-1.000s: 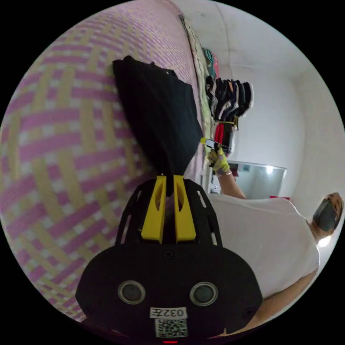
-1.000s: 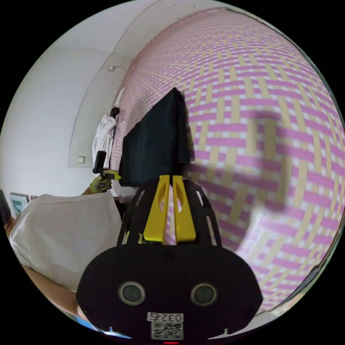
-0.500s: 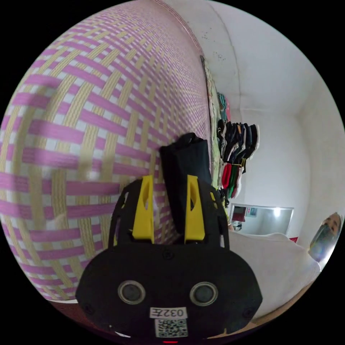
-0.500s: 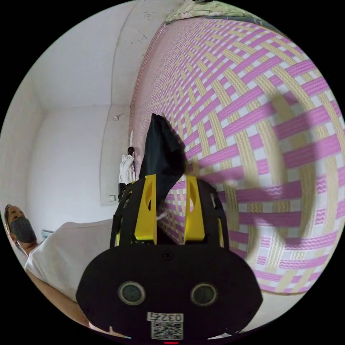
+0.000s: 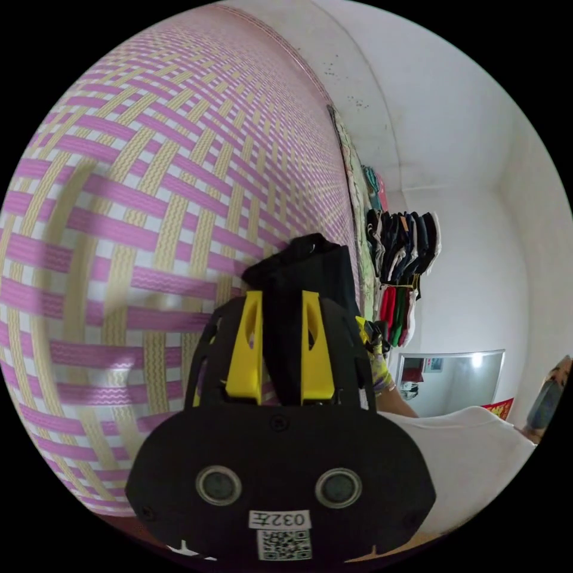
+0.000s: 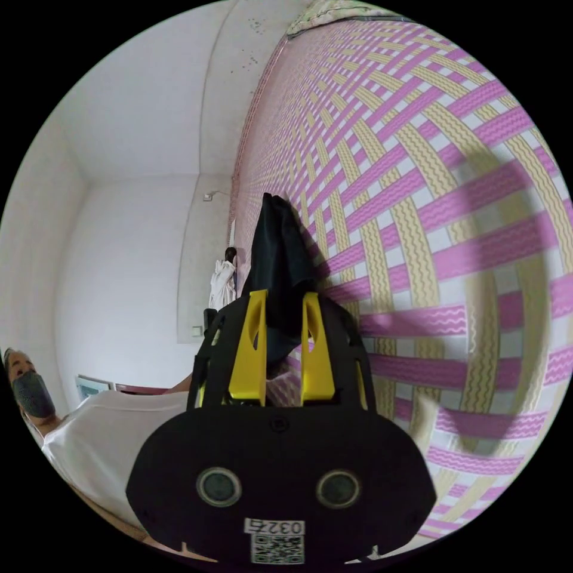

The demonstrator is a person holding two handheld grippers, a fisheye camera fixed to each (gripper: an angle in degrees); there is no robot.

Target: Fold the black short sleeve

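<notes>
Both the left gripper (image 5: 280,349) and right gripper (image 6: 282,349) pinch the folded black short sleeve (image 5: 310,268) (likely to carry it) above the woven mat (image 5: 149,227).

The left gripper (image 5: 281,295), clamped tight on the black short sleeve (image 5: 304,280) a second ago and spread wide around it half a second ago, is now narrowing its yellow jaws onto a thick bundle of the cloth. The right gripper (image 6: 284,295) is doing the same around the garment (image 6: 280,268), its jaws closing in after springing apart. The shirt, earlier hanging as a broad flat panel over the woven pink-and-yellow mat (image 5: 149,209), is now bunching into a narrow upright fold between each pair of jaws.
</notes>
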